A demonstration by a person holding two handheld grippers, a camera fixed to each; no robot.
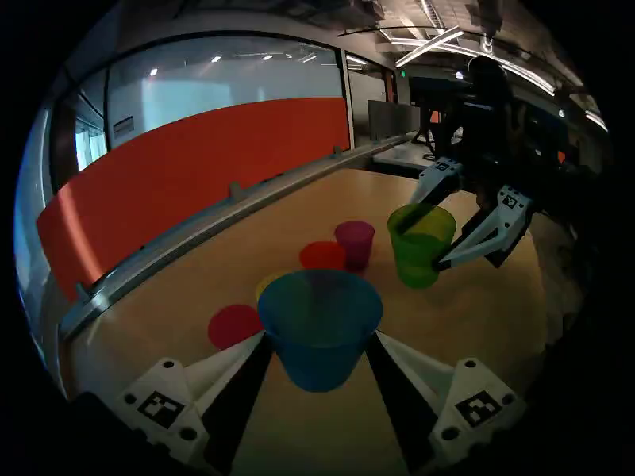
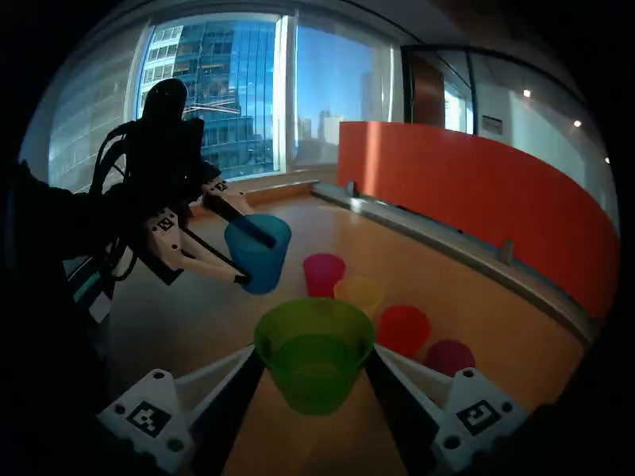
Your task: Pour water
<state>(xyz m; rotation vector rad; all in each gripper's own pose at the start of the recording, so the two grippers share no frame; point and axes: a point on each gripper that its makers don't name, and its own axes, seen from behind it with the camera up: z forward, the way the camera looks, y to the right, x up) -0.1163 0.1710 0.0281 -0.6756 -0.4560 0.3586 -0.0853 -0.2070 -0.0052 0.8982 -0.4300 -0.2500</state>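
So in the left gripper view we had the left gripper [image 1: 320, 337] clamped on a blue cup [image 1: 320, 313] — one finger pressed against each side of it, a bit below the rim, with the cup upright and its open end up. Farther off across the wooden table [image 1: 492, 317], the right gripper [image 1: 419, 247] had a green cup [image 1: 417, 258] pinched the same way, a finger on either side. The two held cups were near each other but apart, not touching.

From the right gripper view the green cup sat right up close between the fingers, and the blue one hung farther off to the left. Both cups were see-through plastic. The green one looked darker in its lower part, but we honestly couldn't tell whether that was water or just shading. Same story with the blue one.

On the partition side of the held cups, four more cups stood in a row on the table: a pink cup [image 2: 324, 274], a yellow cup [image 2: 359, 293], a red cup [image 2: 403, 329] and a magenta cup [image 2: 449, 357] — pink nearest the blue cup, magenta nearest the green one, each just beside the next. An orange partition [image 2: 476, 190] ran along the far edge of the table, and a big window [image 2: 230, 95] with towers outside was behind the left gripper.
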